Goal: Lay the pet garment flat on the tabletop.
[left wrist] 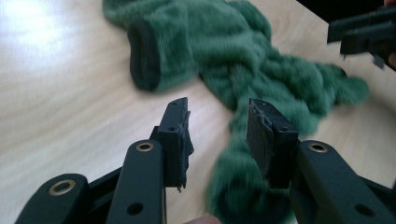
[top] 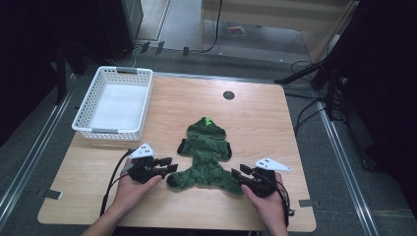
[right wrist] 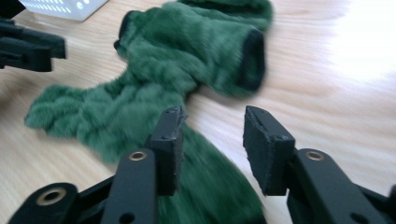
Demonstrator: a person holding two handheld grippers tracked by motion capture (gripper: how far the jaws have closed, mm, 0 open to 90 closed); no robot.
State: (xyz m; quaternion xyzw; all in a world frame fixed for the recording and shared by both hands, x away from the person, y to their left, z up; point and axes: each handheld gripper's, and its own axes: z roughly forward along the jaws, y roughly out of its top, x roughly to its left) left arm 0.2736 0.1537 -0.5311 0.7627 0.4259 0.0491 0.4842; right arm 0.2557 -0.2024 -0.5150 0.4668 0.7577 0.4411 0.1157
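Observation:
A fuzzy green hooded garment [top: 206,152] with black cuffs lies flat on the wooden table [top: 260,118], hood away from me and legs spread toward me. My left gripper [top: 169,165] sits at the end of the left leg. In the left gripper view its jaws [left wrist: 217,112] stand apart above the leg's cuff [left wrist: 243,205], pads off the cloth. My right gripper [top: 239,173] is at the right leg's end. In the right gripper view it [right wrist: 212,119] is open, with the green leg [right wrist: 205,186] lying under its left jaw.
A white slotted basket [top: 125,70], with nothing in it, stands at the table's back left. A black round grommet [top: 228,95] is set in the tabletop behind the garment. Bare wood lies to the right of the garment and along the front edge.

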